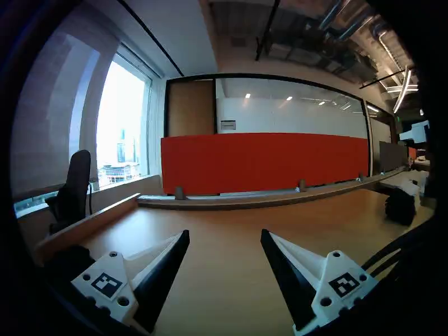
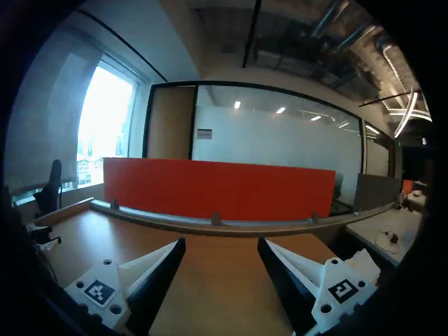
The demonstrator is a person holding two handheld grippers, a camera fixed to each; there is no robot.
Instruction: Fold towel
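1. Left gripper (image 1: 224, 232) first: its fingers (image 1: 162, 269) are spread wide, with a broad gap between the black tips, and they hold nothing.
2. Those fingers point out over a bare wooden counter (image 1: 235, 213). Whether they touch it cannot be told.
3. Over to the right gripper (image 2: 221, 241), and it's the same story: fingers (image 2: 291, 274) spread wide, gripping nothing, wood showing through the gap.
4. Each finger carries a square black-and-white code tag (image 1: 106, 284), which is a pattern and has no letters.
5. Where the towel lies cannot be told from either view.
6. Far right in the left gripper view, a dark lump (image 1: 401, 206) with something white on top sits on the counter. It is too small to say what it is.
7. Along the counter's back edge stands a red divider (image 1: 263, 162), with a glass wall (image 1: 291, 109) behind it.
8. Beyond that glass hangs a small sign (image 1: 227, 125). Its writing is too small to read.
9. To the left, a black chair (image 1: 73, 190) sits by a bright window (image 1: 120, 129).
10. In the right gripper view, a white counter (image 2: 392, 227) lies off to the right with a thin cable (image 2: 386, 238) on it.
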